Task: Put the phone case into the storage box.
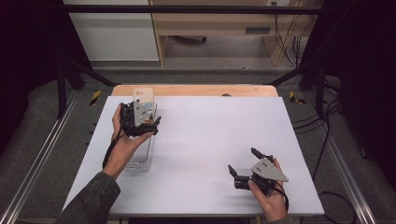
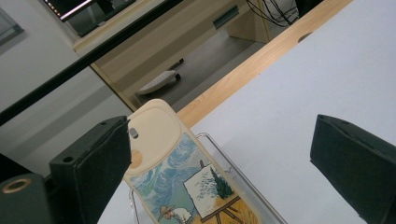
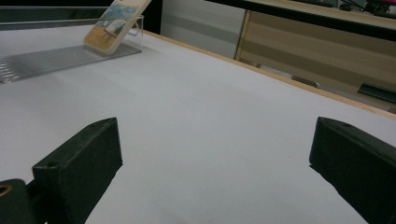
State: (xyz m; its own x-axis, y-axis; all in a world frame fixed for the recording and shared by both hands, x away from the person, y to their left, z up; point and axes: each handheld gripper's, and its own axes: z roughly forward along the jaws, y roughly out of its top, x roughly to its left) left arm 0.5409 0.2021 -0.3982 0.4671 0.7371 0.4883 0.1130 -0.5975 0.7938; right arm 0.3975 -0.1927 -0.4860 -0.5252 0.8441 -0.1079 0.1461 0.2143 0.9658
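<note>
A cream phone case (image 1: 143, 95) printed with a painter at an easel leans upright at the far end of a clear ribbed tray (image 1: 140, 157) on the left of the white table (image 1: 210, 130). My left gripper (image 1: 140, 117) hovers right over that end, open. In the left gripper view the case (image 2: 177, 168) sits close against the left jaw of the gripper (image 2: 219, 154), far from the right one, with the tray rim (image 2: 243, 182) beneath. My right gripper (image 1: 242, 159) rests open at the front right with nothing in it. In its own view, where this gripper (image 3: 215, 158) looks across bare table, the case (image 3: 116, 21) and tray (image 3: 46, 60) lie far off.
A wooden strip (image 1: 196, 90) borders the table's far edge, with a light wooden desk (image 1: 210, 23) on the floor beyond. Metal rails (image 1: 42, 154) run along both sides, and cables (image 1: 327, 140) trail at the right.
</note>
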